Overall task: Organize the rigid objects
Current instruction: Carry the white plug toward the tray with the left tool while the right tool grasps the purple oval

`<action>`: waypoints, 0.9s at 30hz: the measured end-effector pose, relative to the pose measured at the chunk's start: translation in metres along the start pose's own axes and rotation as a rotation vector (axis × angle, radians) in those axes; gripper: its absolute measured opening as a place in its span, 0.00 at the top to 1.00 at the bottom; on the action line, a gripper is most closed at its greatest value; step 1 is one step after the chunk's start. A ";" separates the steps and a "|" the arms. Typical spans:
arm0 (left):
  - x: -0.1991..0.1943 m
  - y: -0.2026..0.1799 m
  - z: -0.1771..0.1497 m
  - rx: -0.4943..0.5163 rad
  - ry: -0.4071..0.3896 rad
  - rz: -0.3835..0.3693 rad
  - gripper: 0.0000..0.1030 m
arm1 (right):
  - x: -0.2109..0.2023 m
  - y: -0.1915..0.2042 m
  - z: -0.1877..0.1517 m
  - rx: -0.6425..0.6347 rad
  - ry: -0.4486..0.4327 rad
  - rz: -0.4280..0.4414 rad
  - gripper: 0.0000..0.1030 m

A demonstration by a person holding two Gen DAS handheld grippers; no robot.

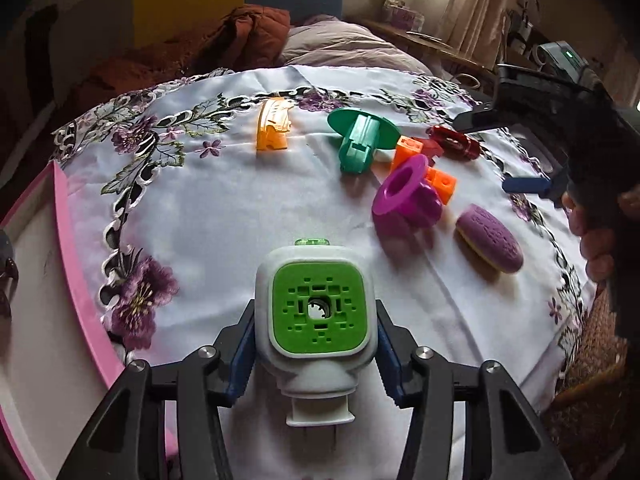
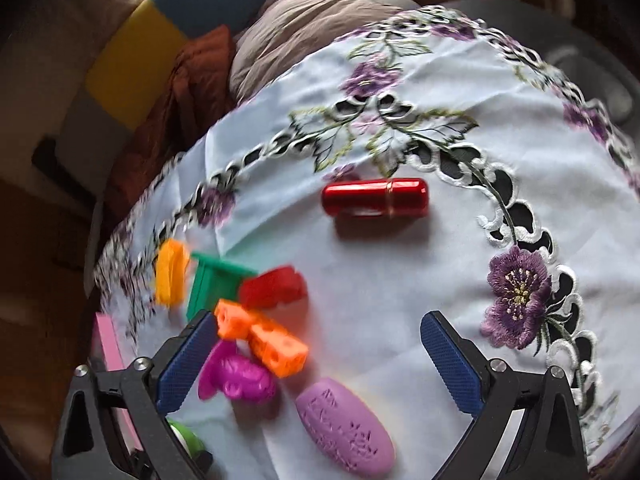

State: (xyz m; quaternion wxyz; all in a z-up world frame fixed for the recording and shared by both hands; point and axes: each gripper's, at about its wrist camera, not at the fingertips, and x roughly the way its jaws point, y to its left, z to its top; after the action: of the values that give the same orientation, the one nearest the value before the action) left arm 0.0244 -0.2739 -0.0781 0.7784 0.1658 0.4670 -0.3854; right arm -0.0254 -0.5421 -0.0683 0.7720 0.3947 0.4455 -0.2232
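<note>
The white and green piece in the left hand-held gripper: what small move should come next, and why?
Probably carry it left toward the pink-rimmed tray. The left hand-held gripper is already clamped on the white and green piece, and the tray lies at its left.

- White cloth (image 1: pixel 208 216) on the bench, embroidered with purple flowers, green leaves and dark cutwork.
- White-and-green block (image 1: pixel 318 312), its green face dotted with small square holes.
- Yellow-orange curved piece (image 1: pixel 273 128).
- Teal flanged piece (image 1: pixel 360 136); magenta flanged piece (image 1: pixel 406 202).
- Orange perforated cubes (image 2: pixel 262 338); red block (image 2: pixel 274 286).
- Glossy red cylinder (image 2: pixel 375 197) with a thin gold band.
- Lilac textured oval (image 2: pixel 346 424).
- Pink-rimmed tray (image 1: pixel 70 248).
- Black left tool (image 1: pixel 316 350) and right tool (image 2: pixel 320 364), blue pads (image 2: pixel 452 364).
</note>
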 end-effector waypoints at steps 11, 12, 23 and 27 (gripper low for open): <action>-0.027 0.002 -0.028 -0.037 -0.031 -0.088 0.49 | 0.012 0.024 -0.038 -0.329 0.261 -0.141 0.30; -0.031 0.002 -0.029 -0.039 -0.039 -0.091 0.49 | 0.014 0.026 -0.040 -0.339 0.272 -0.145 0.30; -0.066 0.018 -0.039 -0.088 -0.115 -0.096 0.49 | 0.021 0.045 -0.072 -0.506 0.243 -0.284 0.57; -0.083 0.033 -0.044 -0.134 -0.141 -0.094 0.49 | 0.011 0.055 -0.092 -0.555 0.241 -0.210 0.57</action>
State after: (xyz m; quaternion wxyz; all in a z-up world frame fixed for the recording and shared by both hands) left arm 0.0010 -0.1885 -0.0328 0.7996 0.0641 0.4431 -0.4002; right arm -0.0288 -0.4357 -0.0821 0.7645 0.1447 0.6160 -0.1234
